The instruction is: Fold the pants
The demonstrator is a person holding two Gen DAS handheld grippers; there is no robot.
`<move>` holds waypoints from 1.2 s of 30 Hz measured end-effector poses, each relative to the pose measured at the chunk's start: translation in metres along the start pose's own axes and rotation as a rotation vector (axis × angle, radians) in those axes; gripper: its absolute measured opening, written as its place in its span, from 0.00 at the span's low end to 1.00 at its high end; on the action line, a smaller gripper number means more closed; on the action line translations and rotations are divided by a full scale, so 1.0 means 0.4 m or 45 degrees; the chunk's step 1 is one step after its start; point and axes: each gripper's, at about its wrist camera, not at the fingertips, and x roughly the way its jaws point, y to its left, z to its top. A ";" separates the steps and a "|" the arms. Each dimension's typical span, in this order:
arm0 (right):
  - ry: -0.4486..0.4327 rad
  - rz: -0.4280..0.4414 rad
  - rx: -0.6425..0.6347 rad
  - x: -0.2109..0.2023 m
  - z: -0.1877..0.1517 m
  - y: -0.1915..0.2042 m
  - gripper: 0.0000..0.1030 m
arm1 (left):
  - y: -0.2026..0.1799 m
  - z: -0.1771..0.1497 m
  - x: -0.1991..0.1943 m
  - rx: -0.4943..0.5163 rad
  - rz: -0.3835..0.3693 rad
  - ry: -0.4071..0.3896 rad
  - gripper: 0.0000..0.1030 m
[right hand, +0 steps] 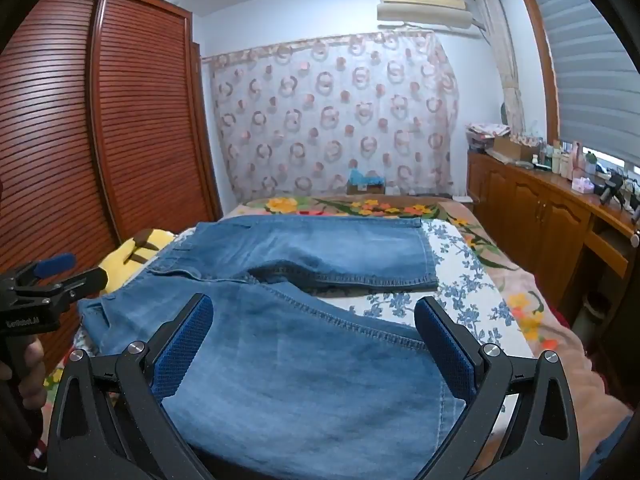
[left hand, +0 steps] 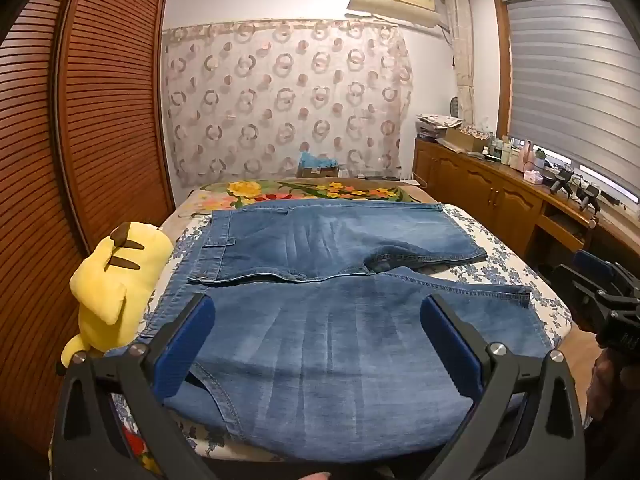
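Observation:
Blue denim pants (left hand: 320,280) lie spread flat on the bed, waistband to the left, both short legs pointing right; they also show in the right wrist view (right hand: 288,320). My left gripper (left hand: 318,308) is open, its blue pads wide apart, hovering over the near leg close to the waist end. My right gripper (right hand: 314,308) is open and empty over the near leg toward its hem. The right gripper also shows at the right edge of the left wrist view (left hand: 596,280), and the left gripper at the left edge of the right wrist view (right hand: 56,268).
A yellow plush toy (left hand: 116,276) lies at the bed's left edge beside the waistband. A slatted wooden wardrobe (left hand: 80,120) stands left. A wooden cabinet (left hand: 500,192) with bottles runs along the right under the window. The bed has a blue-flowered sheet (left hand: 504,256).

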 end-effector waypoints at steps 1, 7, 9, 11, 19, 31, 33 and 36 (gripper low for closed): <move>0.001 -0.001 0.001 0.000 0.000 0.000 1.00 | 0.000 0.000 0.000 0.003 0.000 0.000 1.00; 0.001 -0.003 0.001 0.001 -0.001 0.000 1.00 | 0.000 0.000 0.001 0.003 0.000 0.001 1.00; 0.002 -0.002 0.000 0.001 -0.001 0.000 1.00 | 0.000 0.000 0.000 0.004 0.001 -0.001 1.00; 0.005 -0.002 -0.001 0.003 -0.002 0.000 1.00 | 0.000 0.000 0.000 0.005 0.001 0.000 1.00; 0.000 -0.001 0.003 0.000 -0.001 -0.003 1.00 | 0.000 0.000 0.001 0.005 0.004 -0.002 1.00; -0.002 0.000 0.004 0.001 -0.001 -0.002 1.00 | 0.000 0.000 0.001 0.005 0.004 -0.005 1.00; -0.003 0.001 0.005 0.001 -0.002 -0.003 1.00 | 0.000 0.000 0.001 0.005 0.004 -0.005 1.00; -0.004 0.000 0.004 0.001 -0.002 -0.003 1.00 | 0.000 0.000 0.001 0.005 0.003 -0.005 1.00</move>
